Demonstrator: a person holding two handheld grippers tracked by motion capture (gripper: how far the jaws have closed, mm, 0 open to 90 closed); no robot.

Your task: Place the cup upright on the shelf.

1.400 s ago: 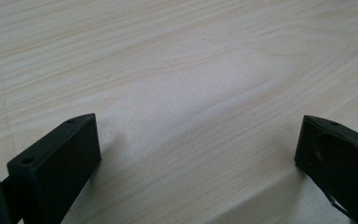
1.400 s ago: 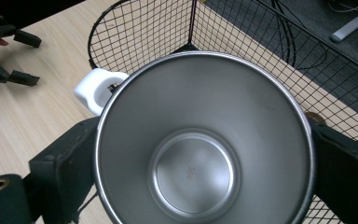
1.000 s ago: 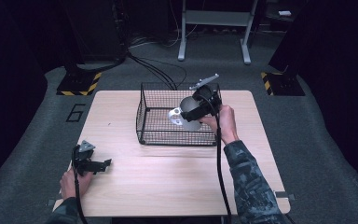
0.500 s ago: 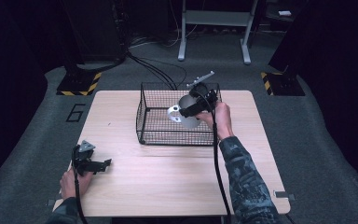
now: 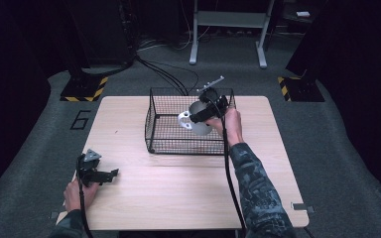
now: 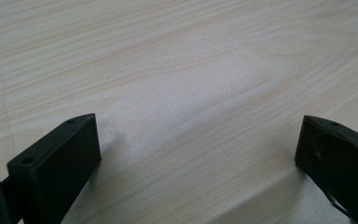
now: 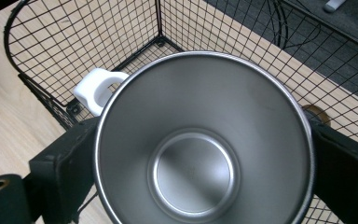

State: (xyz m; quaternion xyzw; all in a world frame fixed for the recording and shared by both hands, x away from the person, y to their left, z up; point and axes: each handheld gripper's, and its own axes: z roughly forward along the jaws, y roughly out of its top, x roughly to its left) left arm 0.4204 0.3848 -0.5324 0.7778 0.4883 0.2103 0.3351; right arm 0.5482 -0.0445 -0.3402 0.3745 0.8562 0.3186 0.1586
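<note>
Holding a steel mug (image 5: 198, 119) over the wire basket (image 5: 151, 130), the right gripper (image 5: 204, 112) has its two jaws clamped on the mug's outer wall, one on each side, as the right gripper view makes plain: the mug (image 7: 204, 140) sits between the black jaws with its mouth facing the camera, its white handle (image 7: 95, 88) sticking out to one side, and the inside looks empty. The basket (image 7: 98, 42) lies beyond it in that view, with the bare wooden table (image 7: 9, 116) past its near wall. In the high view the mug hangs above the right part of the basket, tilted on its side and clear of the mesh floor, so whether it touches any wall cannot be told. The left gripper (image 5: 96, 173) rests low on the table (image 5: 178, 193) near the front left corner, well apart from the basket, its jaws spread wide with nothing between them; the left gripper view shows bare wood (image 6: 191, 93) in that gap. Judged from this, the grasp and the carry are done, and the mug is at the basket. What seems left is lowering it inside, setting it on the mesh and letting go. Nothing else appears to sit in the basket.
</note>
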